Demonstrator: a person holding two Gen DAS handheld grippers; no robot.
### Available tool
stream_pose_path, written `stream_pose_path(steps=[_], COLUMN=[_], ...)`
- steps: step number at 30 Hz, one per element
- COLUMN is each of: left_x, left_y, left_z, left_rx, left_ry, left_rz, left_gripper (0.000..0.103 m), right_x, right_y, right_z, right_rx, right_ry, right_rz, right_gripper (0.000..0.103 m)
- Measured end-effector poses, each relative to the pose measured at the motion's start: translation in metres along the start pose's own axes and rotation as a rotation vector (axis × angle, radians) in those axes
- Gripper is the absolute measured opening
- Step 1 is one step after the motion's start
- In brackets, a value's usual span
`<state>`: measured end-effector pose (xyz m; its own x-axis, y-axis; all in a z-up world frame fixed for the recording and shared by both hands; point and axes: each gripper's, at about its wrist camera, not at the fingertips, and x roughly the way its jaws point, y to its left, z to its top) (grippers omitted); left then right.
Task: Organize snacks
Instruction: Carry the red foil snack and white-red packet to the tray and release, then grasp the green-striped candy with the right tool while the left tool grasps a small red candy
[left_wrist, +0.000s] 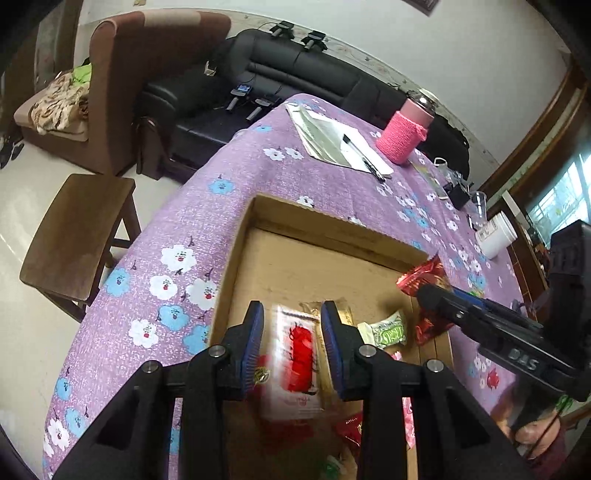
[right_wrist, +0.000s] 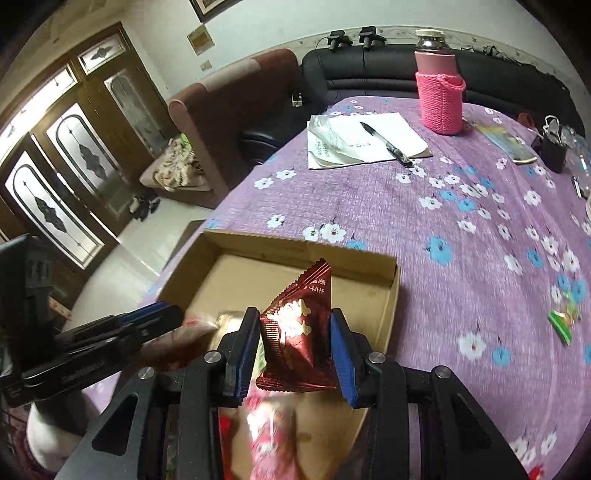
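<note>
A shallow cardboard box (left_wrist: 236, 266) (right_wrist: 391, 295) sits on the purple flowered tablecloth. My right gripper (right_wrist: 295, 332) is shut on a dark red snack packet (right_wrist: 299, 332) and holds it above the box; it shows in the left wrist view (left_wrist: 424, 280). My left gripper (left_wrist: 291, 325) is open above a white and red snack pack (left_wrist: 295, 365) that lies in the box. A green candy (left_wrist: 388, 330) and other red packets (left_wrist: 349, 428) lie in the box too.
Green candy wrappers (right_wrist: 563, 321) lie on the cloth right of the box. A pink sleeved bottle (right_wrist: 439, 92), papers with a pen (right_wrist: 369, 140), a white jar (left_wrist: 495, 236) and small items stand farther back. A wooden stool (left_wrist: 77, 236) is left of the table.
</note>
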<state>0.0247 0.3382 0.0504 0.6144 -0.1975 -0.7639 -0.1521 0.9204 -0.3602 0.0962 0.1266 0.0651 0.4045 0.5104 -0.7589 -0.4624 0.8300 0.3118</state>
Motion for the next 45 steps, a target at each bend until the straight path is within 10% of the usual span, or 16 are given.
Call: stream_pose_path(steps=[11,20,45], left_x=[-0.036,-0.090,-0.108], left_y=[-0.022,-0.089,-0.202], left_z=[-0.004,-0.040,-0.128], left_rx=[0.017,0.146,0.321], left_ry=[-0.083,-0.258,-0.282], left_rz=[-0.027,0.111,0.190], left_gripper=[0.059,0.091,0.093], right_x=[-0.004,-0.080,-0.194], right_y=[-0.015,-0.055,-0.154], right_z=[0.005,-0.021,-0.114], right_rx=[0.047,0.120,0.219], right_ry=[-0.023,-0.108,-0.211], right_rz=[0.012,0.007,-0.121], right_gripper=[0.045,0.052,0.055])
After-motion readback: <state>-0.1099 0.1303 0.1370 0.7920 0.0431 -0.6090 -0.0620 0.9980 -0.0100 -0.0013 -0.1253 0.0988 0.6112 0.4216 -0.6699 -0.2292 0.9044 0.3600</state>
